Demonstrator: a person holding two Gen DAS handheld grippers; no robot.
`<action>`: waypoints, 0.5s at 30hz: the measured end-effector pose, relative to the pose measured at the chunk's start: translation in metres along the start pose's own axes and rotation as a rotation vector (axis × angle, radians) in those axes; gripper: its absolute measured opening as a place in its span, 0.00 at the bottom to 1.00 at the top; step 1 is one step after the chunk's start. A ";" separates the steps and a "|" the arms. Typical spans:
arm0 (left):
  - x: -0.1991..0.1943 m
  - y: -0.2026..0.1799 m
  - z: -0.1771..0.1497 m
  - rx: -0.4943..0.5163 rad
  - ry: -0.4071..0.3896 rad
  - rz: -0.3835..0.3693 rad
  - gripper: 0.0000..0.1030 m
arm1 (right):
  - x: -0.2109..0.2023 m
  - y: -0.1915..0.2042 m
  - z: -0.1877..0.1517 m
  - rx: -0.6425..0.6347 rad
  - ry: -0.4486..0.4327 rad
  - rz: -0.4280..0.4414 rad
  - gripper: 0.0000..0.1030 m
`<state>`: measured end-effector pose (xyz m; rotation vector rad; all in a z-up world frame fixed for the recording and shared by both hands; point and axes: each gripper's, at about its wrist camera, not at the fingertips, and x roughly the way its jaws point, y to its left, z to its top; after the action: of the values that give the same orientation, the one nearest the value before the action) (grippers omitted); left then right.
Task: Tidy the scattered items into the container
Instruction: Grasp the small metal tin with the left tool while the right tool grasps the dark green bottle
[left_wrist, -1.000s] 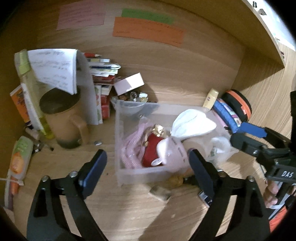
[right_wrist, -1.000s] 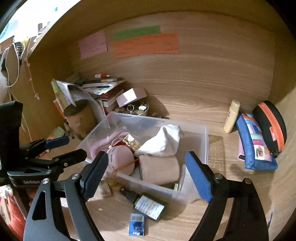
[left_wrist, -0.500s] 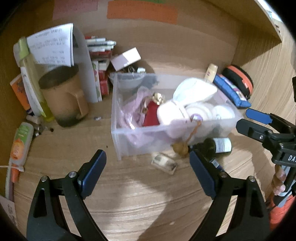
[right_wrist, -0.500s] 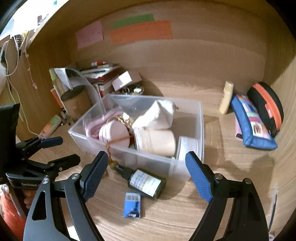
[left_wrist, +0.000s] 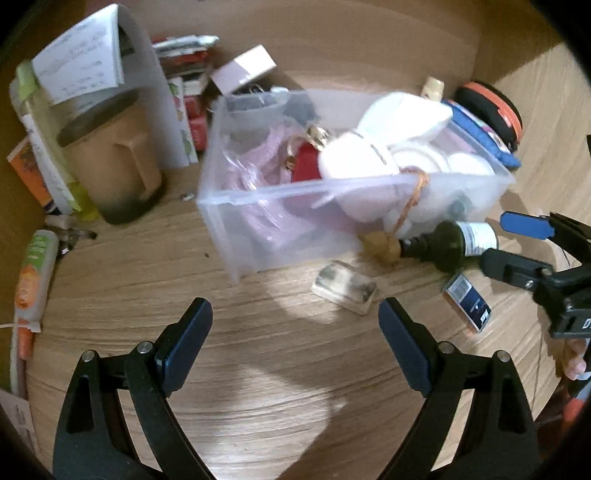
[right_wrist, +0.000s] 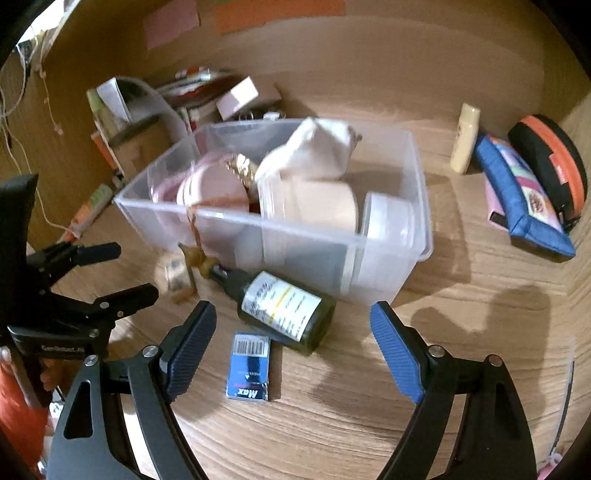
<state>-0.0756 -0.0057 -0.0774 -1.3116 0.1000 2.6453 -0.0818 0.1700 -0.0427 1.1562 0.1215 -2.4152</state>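
A clear plastic bin (left_wrist: 258, 206) (right_wrist: 417, 236) on the wooden desk holds several items: a white cloth (right_wrist: 314, 147), pink tubs, a red thing. In front of it lie a dark green bottle (right_wrist: 284, 314) (left_wrist: 454, 243), a small blue box (right_wrist: 249, 367) (left_wrist: 467, 302), a clear small block (left_wrist: 343, 286) (right_wrist: 177, 277) and a tan knot on an orange cord (left_wrist: 382, 247). My left gripper (left_wrist: 295, 343) is open and empty, back from the bin. My right gripper (right_wrist: 293, 350) is open and empty, just above the blue box and the bottle.
A brown mug (left_wrist: 114, 173) with papers and a book stack stand left of the bin. A tube (left_wrist: 31, 273) lies at the far left. A cream bottle (right_wrist: 465, 138), a blue pouch (right_wrist: 524, 195) and an orange-black case (right_wrist: 554, 158) lie at the right.
Both grippers have pulled back and up from the bin, still open. The bottle, blue box and clear block in front of the bin have come into full view.
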 end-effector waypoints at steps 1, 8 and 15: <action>0.001 -0.002 0.000 0.011 0.003 -0.006 0.89 | 0.003 0.000 -0.002 0.002 0.010 0.005 0.81; 0.013 -0.025 0.004 0.105 0.017 -0.004 0.89 | 0.020 0.004 -0.005 0.009 0.047 0.045 0.81; 0.027 -0.023 0.011 0.074 0.037 -0.041 0.89 | 0.022 0.004 0.000 0.039 0.028 0.059 0.79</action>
<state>-0.0959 0.0220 -0.0917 -1.3245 0.1732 2.5586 -0.0923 0.1582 -0.0588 1.1944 0.0484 -2.3601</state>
